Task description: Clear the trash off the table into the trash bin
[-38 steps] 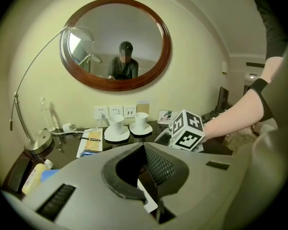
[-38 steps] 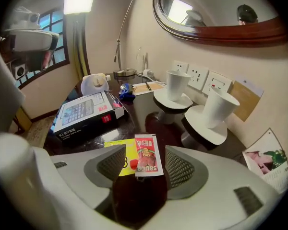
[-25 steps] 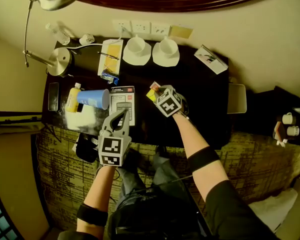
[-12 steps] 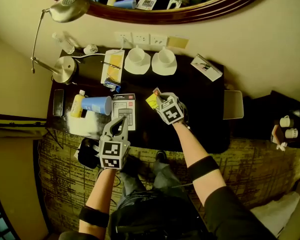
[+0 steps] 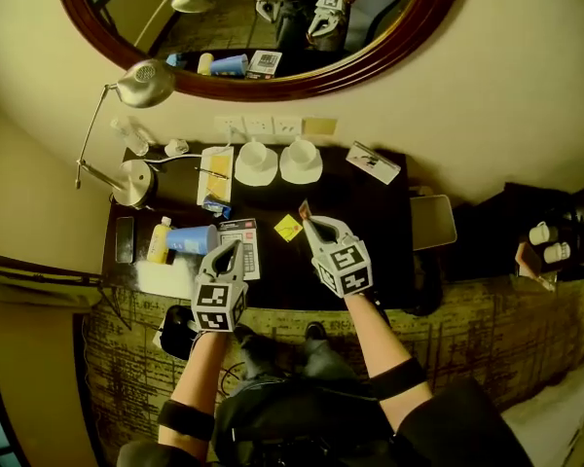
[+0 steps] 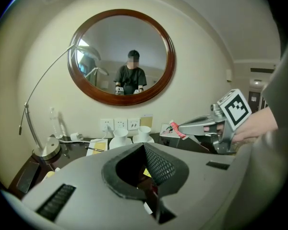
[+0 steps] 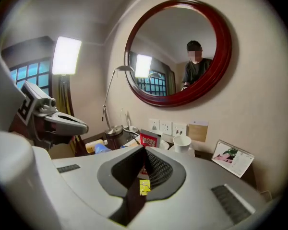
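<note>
Pretty dim overall, and a warm yellowish cast is seen in every view. The dark counter (image 5: 384,222) is swallowed by shadow in the head view. A rectangle of light (image 7: 66,55) is blown out in the right gripper view. Both gripper views are bent hard by fisheye, corners are blacked out, and the near jaws are left soft.

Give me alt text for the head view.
Seen from above, the right gripper pinches a small red wrapper over a cluttered dark table. The left gripper is shut and empty; a yellow packet lies on the table.
</note>
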The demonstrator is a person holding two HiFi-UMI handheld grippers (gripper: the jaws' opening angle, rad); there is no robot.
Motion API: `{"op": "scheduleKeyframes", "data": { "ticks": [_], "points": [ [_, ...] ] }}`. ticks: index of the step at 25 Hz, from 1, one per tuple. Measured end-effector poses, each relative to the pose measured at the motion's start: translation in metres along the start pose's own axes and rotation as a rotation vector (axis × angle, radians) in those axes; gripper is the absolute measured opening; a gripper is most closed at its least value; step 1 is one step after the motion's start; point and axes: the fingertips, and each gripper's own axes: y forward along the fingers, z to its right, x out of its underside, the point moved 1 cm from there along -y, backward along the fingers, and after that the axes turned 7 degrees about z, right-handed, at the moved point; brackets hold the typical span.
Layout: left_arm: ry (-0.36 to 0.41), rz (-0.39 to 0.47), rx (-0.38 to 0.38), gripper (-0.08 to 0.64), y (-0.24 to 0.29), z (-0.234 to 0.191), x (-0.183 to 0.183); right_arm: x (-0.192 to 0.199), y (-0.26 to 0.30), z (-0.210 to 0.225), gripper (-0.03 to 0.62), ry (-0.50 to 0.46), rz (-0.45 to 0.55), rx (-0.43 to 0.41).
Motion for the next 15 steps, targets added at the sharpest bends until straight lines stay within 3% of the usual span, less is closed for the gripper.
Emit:
{"op": "scheduleKeyframes", "data": {
  "ticks": [7,12,15],
  "points": [
    [0.048,0.027,0.06,0.001,0.008,0.023,-0.02,-0.018,-0.053,-0.006,0.026,0.051,0.103,0.015],
    [0.059,0.005,-0.003,0.001,-0.005,0.022,-0.012,-0.02,-0.049,-0.01,0.028,0.054,0.109,-0.055],
    [0.032,-0.001,-0.114,0.001,-0.031,0.003,-0.001,-0.021,-0.032,-0.031,0.028,0.038,0.096,-0.157]
  ]
}}
